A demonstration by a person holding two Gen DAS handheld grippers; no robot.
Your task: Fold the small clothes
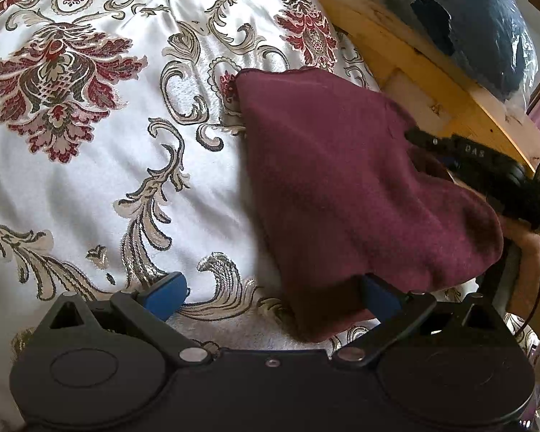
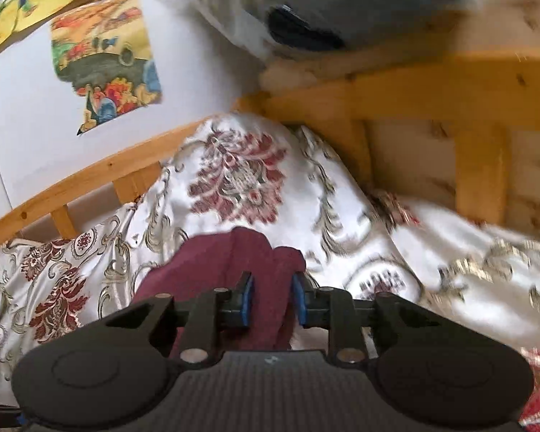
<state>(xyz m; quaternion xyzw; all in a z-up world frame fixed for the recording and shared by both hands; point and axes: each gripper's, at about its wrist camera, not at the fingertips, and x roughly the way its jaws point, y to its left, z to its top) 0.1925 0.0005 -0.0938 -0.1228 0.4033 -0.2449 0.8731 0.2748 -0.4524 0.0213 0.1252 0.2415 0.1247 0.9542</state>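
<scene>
A small maroon cloth [image 1: 349, 194] lies folded over on the floral white bedspread [image 1: 90, 144], part of it lifted at the right. My left gripper [image 1: 270, 293] is open just above the bedspread. Its right finger [image 1: 378, 295] touches the cloth's near edge and its left finger [image 1: 165, 293] is over bare bedspread. My right gripper [image 1: 432, 142] reaches in from the right and pinches the cloth's far right edge. In the right wrist view my right gripper [image 2: 271, 297] is shut on a bunch of the maroon cloth [image 2: 212, 262], held above the bedspread [image 2: 342, 194].
A wooden bed frame [image 1: 396, 46] runs along the right and back, with a dark blue bundle in clear plastic [image 1: 468, 18] on it. In the right wrist view the frame [image 2: 478, 165] rises at the right, and posters [image 2: 104, 61] hang on the white wall.
</scene>
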